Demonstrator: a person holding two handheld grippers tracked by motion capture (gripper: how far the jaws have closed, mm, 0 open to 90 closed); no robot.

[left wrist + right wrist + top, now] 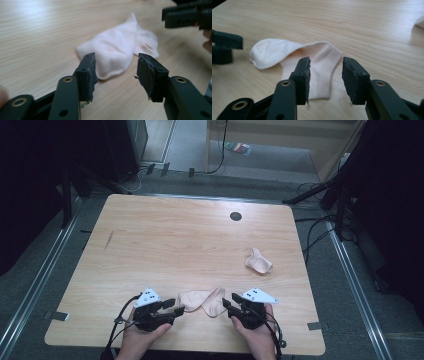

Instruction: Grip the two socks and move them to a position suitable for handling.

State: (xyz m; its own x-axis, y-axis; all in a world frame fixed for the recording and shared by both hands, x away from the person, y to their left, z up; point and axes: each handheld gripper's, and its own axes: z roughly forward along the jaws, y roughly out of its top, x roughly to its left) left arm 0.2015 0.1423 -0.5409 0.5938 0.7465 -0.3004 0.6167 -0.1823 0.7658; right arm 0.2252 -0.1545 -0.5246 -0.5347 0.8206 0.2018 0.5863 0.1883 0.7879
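The left gripper point(116, 75) has its jaws parted to a middling gap with nothing pinched between them; bare wood shows in the gap, and the pale pink sock point(117, 53) lies just ahead of the tips, its rounded end nearest the left-hand jaw. The right gripper point(325, 77) also stands with its jaws moderately apart and empty; one end of the same sock lies flat just past its tips and partly behind the left-hand jaw, apart from both pads.

From the high view, the two grippers face each other low over the near edge of the surface point(165, 235), the left gripper point(176, 309) at one end of the sock point(202, 301) and the right gripper point(226, 304) at the other, so the sock lies between the two sets of jaws. It is folded over itself, resting on the wood.

Farther off, beyond the right jaws, a second sock point(258, 262) sits crumpled, well apart. A dark round grommet point(235, 216) lies near the far edge.
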